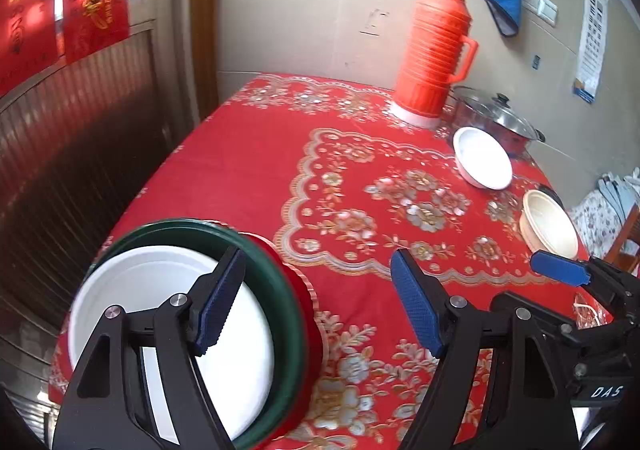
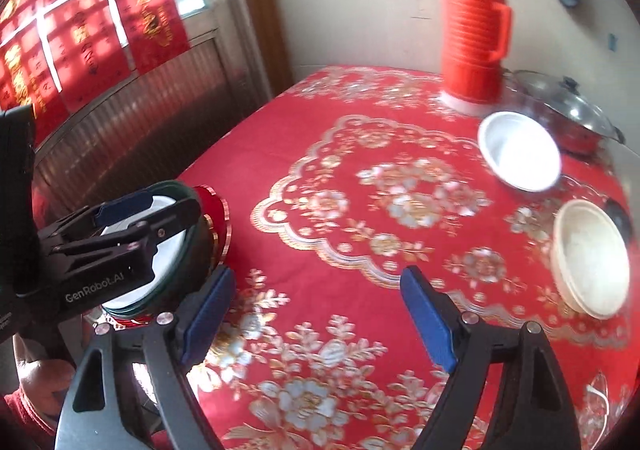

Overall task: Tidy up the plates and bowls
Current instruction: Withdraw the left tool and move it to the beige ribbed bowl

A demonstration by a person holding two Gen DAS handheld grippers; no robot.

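A stack of plates sits at the table's near left corner: a white plate inside a dark green one, on a red fluted one. My left gripper hangs open over the stack's right edge, one pad above the white plate, the other above the cloth, neither touching. My right gripper is open over bare tablecloth, just right of the stack. A white bowl and a cream bowl stand apart at the far right.
An orange thermos and a lidded steel pot stand at the back right by the wall. The red flowered tablecloth covers the table. A person's hand shows at lower left.
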